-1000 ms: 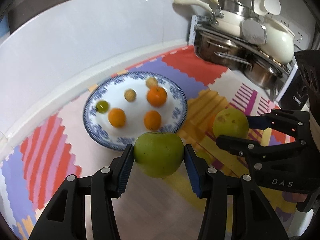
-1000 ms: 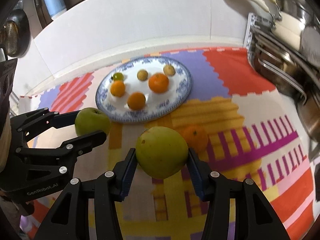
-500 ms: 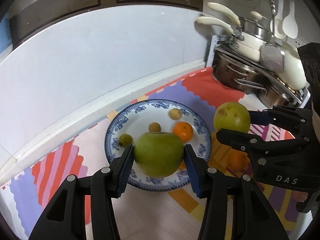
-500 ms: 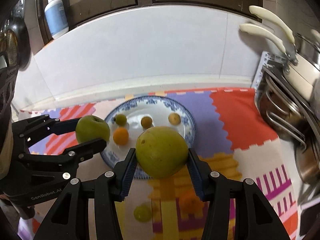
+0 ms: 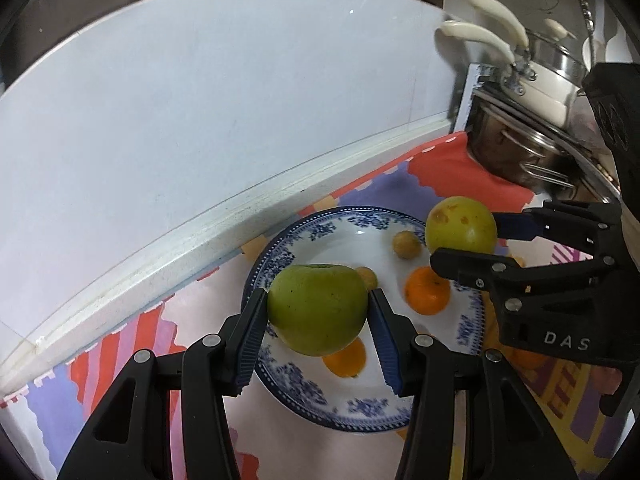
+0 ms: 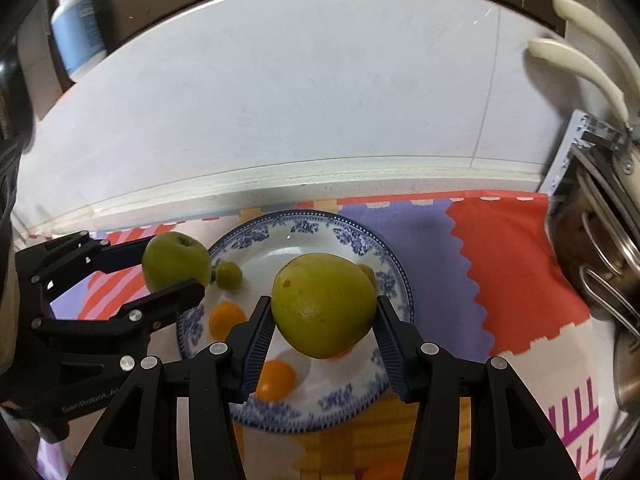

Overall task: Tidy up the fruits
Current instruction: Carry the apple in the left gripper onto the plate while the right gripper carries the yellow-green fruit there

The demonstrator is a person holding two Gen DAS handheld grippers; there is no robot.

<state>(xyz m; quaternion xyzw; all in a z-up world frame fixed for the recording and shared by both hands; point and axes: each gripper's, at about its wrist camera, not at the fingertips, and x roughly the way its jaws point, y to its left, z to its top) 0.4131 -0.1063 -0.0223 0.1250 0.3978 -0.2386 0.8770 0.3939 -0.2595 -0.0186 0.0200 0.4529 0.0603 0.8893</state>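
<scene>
Step in hand, judged: carrying 2 big fruits to the blue-patterned plate [image 5: 316, 394] for placing; both held above it, neither set down yet.

Left wrist view, left to right: left gripper [image 5: 318, 334] lower centre of frame, jaws part-closed, pads pressed on both sides of the green apple [image 5: 317, 314]; apple lifted clear over the plate's left half; plate centre frame on the coloured mat [image 5: 460, 168]; small brown fruit [image 5: 406, 244] near the plate's far rim, an orange [image 5: 427, 290] right of centre, another orange [image 5: 346, 360] half hidden under the apple; right gripper [image 5: 468, 240] at right of frame clamped on the yellow-green fruit [image 5: 461, 225] over the plate's right rim; pots [image 5: 520, 148] upper right.

Right wrist view, left to right: apple at centre-left over the plate's left rim; small green fruit [image 6: 229, 275] just beside it on the plate; 2 oranges on the plate's left and lower part; yellow-green fruit centre frame, gripped at a moderate opening, hanging over the plate's middle.

Next move, judged: lower each fruit into a bare patch of plate; free white area looks to be upper middle; avoid landing on the small fruits; open jaws only once the fruit rests, or it rolls.
</scene>
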